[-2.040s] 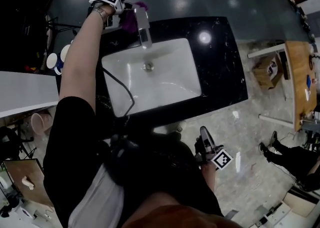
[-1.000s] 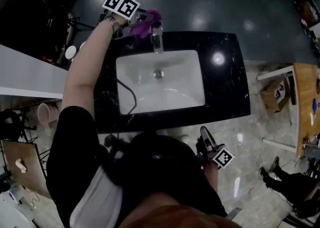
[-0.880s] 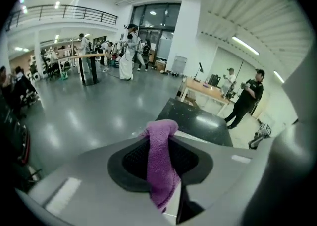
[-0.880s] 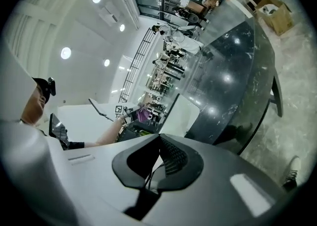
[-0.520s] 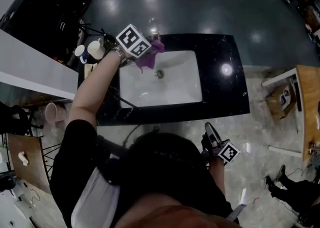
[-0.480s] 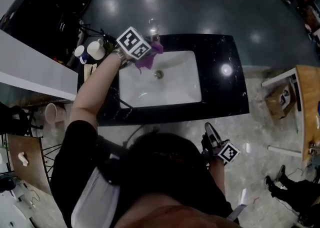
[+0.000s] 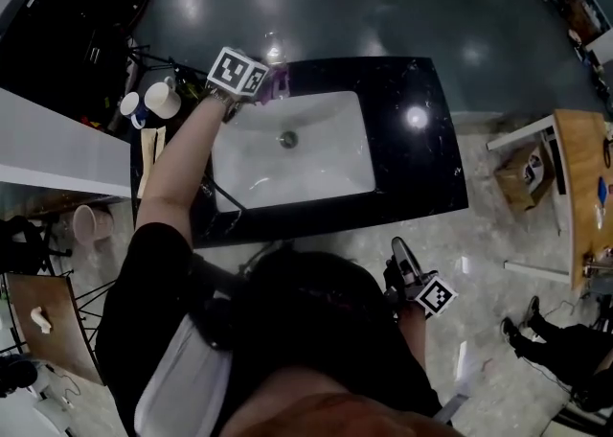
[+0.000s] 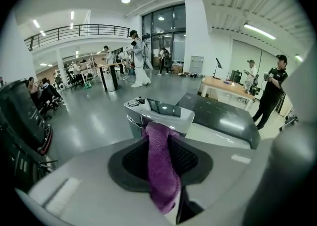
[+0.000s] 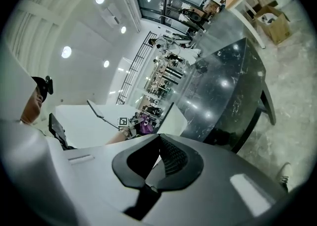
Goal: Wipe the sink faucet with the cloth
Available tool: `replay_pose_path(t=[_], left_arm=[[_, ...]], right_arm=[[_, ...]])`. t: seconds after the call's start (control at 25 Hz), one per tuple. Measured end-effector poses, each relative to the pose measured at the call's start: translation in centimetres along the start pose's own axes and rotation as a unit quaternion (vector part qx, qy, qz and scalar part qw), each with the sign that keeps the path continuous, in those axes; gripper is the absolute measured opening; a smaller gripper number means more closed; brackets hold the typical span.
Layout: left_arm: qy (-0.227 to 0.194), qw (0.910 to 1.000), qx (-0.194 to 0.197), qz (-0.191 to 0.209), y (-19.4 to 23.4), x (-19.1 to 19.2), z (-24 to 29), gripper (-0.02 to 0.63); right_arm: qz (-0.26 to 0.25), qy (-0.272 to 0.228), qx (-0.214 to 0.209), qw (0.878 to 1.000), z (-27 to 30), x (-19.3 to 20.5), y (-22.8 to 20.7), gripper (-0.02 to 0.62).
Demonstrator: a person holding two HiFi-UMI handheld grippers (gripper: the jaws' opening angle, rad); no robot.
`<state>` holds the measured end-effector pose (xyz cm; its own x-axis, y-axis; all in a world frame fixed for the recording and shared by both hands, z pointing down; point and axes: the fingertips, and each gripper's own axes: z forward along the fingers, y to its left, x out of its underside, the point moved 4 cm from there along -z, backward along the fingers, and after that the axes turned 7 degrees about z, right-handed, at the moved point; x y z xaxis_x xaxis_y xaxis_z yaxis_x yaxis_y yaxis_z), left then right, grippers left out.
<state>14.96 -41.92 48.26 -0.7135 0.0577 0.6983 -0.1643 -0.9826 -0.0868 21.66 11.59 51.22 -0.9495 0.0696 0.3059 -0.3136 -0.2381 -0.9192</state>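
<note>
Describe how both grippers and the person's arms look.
The left gripper and right gripper both have a pale grey shell, black ribbed pads and a white cube with black square markers. The left arm wears a short black sleeve; a black cable trails below.

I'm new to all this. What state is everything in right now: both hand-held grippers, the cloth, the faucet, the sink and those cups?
left hand-held gripper: shut on the purple cloth, up at the faucet
right hand-held gripper: shut, empty, held away from the sink
purple cloth: pinched, hanging, top end against the faucet
faucet: no water seen running
sink: empty
cups: upright beside the sink
</note>
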Motion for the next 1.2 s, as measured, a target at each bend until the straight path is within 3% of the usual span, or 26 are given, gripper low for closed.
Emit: replay_pose_path(t=[0.16, 0.28, 0.4, 0.48, 0.52, 0.6, 0.68, 0.76, 0.84, 0.92, 1.04, 1.16, 1.2], left_arm=[[-0.036, 0.9988, 0.025, 0.02, -1.0, -0.4, -0.7, 0.097], [-0.065, 0.9944, 0.084, 0.006, -3.7, 0.9, -2.6, 0.097], [-0.11, 0.9784, 0.159, -0.074, -6.6, 3.4, -4.5, 0.097], [-0.144, 0.9538, 0.204, -0.167, -7.8, 5.2, -4.8, 0.097], [-0.16, 0.9366, 0.214, -0.227, -7.9, 6.3, -4.5, 0.097], [-0.193, 0.8907, 0.206, -0.356, -7.0, 8.4, -3.1, 0.097], [-0.225, 0.8381, 0.186, -0.461, -5.3, 10.0, -1.2, 0.097], [-0.259, 0.7848, 0.167, -0.538, -3.5, 10.8, 0.6, 0.097], [-0.296, 0.7227, 0.155, -0.605, -1.8, 11.2, 2.4, 0.097], [-0.334, 0.6668, 0.151, -0.649, -0.4, 11.0, 3.8, 0.097], [-0.39, 0.6055, 0.151, -0.677, 1.4, 9.9, 5.1, 0.097], [-0.436, 0.5364, 0.166, -0.703, 2.3, 8.9, 5.7, 0.097], [-0.446, 0.5171, 0.173, -0.709, 2.4, 8.8, 5.7, 0.097]], right_arm=[[0.008, 0.007, 0.008, 1.0, 1.0, 0.4, -0.4, 0.011], [0.006, 0.024, 0.002, 1.0, 2.4, 1.0, 0.1, 0.011], [0.005, 0.036, -0.002, 0.999, 3.7, 1.4, 0.3, 0.011], [0.005, 0.043, -0.001, 0.999, 4.3, 1.7, 0.3, 0.011], [0.005, 0.047, -0.002, 0.999, 4.6, 1.8, 0.4, 0.011], [0.005, 0.052, -0.005, 0.999, 5.1, 2.3, 0.7, 0.011], [0.004, 0.053, -0.004, 0.999, 5.4, 2.7, 1.0, 0.011], [0.008, 0.048, 0.003, 0.999, 5.3, 3.1, 0.9, 0.011], [0.016, 0.037, 0.018, 0.999, 4.7, 3.6, 0.5, 0.011], [0.023, 0.023, 0.028, 0.999, 3.9, 4.0, 0.2, 0.011], [0.03, 0.001, 0.038, 0.999, 2.9, 4.5, -0.1, 0.011], [0.036, -0.016, 0.046, 0.998, 2.3, 5.2, -0.4, 0.011], [0.038, -0.019, 0.048, 0.998, 2.1, 5.5, -0.4, 0.011]])
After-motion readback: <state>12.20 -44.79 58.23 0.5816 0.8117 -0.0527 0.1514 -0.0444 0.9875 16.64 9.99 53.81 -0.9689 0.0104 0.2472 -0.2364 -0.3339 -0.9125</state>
